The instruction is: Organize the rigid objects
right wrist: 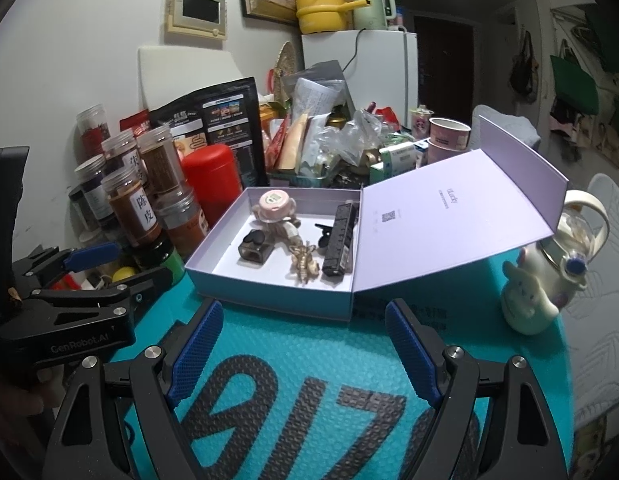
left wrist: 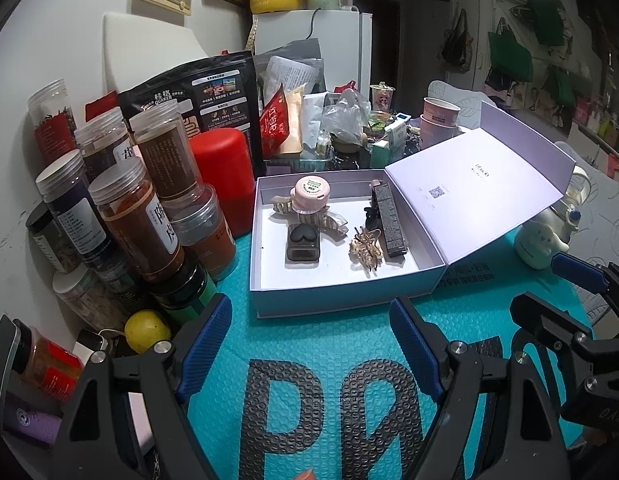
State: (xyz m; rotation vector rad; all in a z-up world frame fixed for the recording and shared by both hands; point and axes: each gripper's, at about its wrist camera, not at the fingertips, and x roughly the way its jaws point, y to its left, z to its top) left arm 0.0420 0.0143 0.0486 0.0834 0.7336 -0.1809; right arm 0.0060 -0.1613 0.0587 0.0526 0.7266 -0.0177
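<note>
Box (left wrist: 341,280), pale and shallow, sits lid-open on a teal bubble mat (left wrist: 333,344) covering a cluttered table, with a white fridge (left wrist: 309,36) behind. Inside lie a pink round jar (left wrist: 312,192), a dark heart case (left wrist: 302,244), a gold hair clip (left wrist: 365,250) and a long black box (left wrist: 391,220). Spice jars (left wrist: 137,220) crowd its left. Left gripper (left wrist: 309,348) and right gripper (right wrist: 301,344) both hover spread, empty.

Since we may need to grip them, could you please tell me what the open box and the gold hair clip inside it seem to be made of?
The box looks like stiff matte cardboard: flat pale walls, crisp folded edges, a hinged lid. The hair clip looks like glossy translucent plastic, amber-gold with highlights, though metal parts cannot be ruled out.
</note>
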